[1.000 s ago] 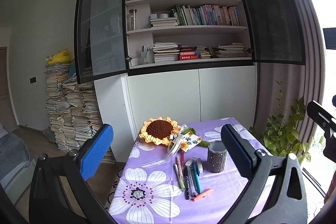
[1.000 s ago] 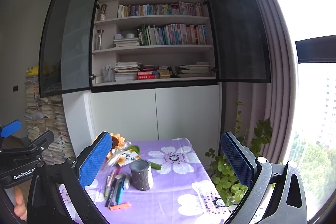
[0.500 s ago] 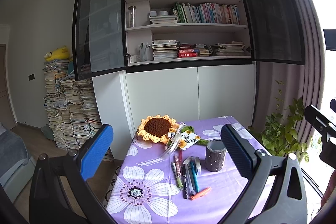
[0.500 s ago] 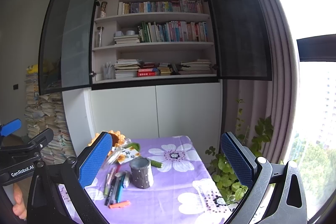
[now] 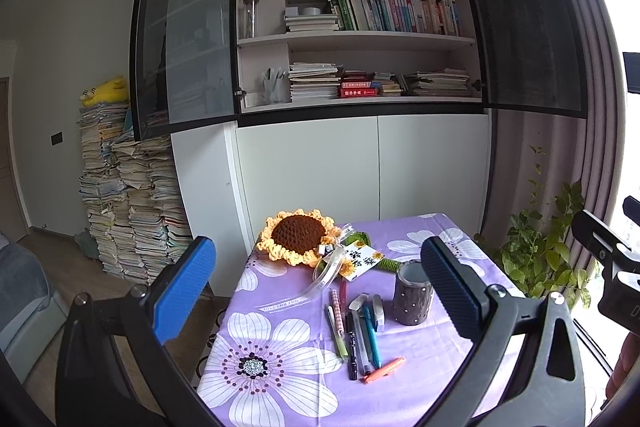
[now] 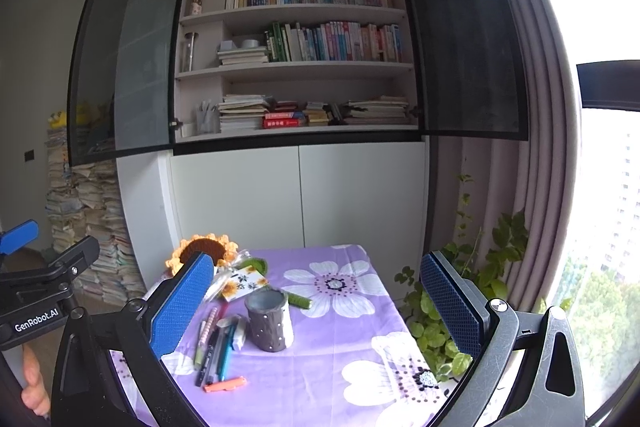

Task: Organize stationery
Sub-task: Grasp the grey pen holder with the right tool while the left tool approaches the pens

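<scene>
A dark grey dotted pen cup stands upright on the purple flowered tablecloth. Left of it lie several pens, an orange marker and a white eraser-like piece. My left gripper is open and held well above and short of the pens, nothing between its blue pads. My right gripper is open too, high over the table, with nothing in it.
A crocheted sunflower with a ribbon and a card lies at the table's far left. Behind stand white cabinets and an open bookshelf. Paper stacks rise at left, a green plant at right.
Both grippers have drifted slightly back and up, so the table sits a little lower in each view. Nothing on the table has moved.
</scene>
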### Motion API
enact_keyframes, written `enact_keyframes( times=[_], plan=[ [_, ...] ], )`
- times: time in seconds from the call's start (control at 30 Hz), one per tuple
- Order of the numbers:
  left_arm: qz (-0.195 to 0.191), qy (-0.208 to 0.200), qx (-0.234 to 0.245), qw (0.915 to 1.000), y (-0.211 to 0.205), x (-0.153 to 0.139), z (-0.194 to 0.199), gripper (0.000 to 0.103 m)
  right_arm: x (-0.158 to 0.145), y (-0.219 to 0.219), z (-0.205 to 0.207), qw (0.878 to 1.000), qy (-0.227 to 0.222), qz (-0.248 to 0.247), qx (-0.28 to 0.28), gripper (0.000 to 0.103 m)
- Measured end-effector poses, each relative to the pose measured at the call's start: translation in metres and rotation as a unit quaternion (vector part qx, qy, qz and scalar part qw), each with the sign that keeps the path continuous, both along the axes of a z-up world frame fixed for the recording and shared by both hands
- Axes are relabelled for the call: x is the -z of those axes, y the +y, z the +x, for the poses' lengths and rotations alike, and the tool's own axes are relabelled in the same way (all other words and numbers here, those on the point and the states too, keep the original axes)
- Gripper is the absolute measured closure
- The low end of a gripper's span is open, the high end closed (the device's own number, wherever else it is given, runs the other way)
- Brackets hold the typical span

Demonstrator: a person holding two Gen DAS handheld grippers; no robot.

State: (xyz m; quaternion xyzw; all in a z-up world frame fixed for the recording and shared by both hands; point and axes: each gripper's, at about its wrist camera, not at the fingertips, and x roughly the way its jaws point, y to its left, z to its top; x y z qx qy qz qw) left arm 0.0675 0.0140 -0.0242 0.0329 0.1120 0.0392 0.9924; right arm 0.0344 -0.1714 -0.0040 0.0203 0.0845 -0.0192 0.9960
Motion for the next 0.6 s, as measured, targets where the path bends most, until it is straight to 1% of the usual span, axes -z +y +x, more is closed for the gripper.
enact_keyframes(
  times=[0.2,0.33,0.43,0.5,0.53,0.6],
  plan=[
    [-0.004,0.015,-0.005,0.9999,0.005,0.013,0.022,0.001,0.006,0.004,0.021,1.000,0.021,-0.002,-0.006,0.000],
    [-0.011,0.032,-0.004,0.9994,0.014,0.030,0.043,0.001,0.024,0.009,0.051,0.999,0.045,-0.009,-0.022,0.000],
    [-0.016,0.047,-0.008,0.9987,0.022,0.049,0.064,0.001,0.052,0.013,0.087,0.994,0.090,-0.017,-0.051,0.000],
    [-0.017,0.064,-0.009,0.9978,0.027,0.064,0.079,0.001,0.077,0.018,0.114,0.988,0.133,-0.021,-0.076,0.000],
    [-0.018,0.076,-0.008,0.9969,0.030,0.074,0.090,0.001,0.094,0.021,0.133,0.981,0.167,-0.022,-0.093,0.000],
    [-0.021,0.094,-0.007,0.9954,0.037,0.088,0.108,0.001,0.115,0.024,0.157,0.972,0.207,-0.017,-0.110,0.000]
  ],
)
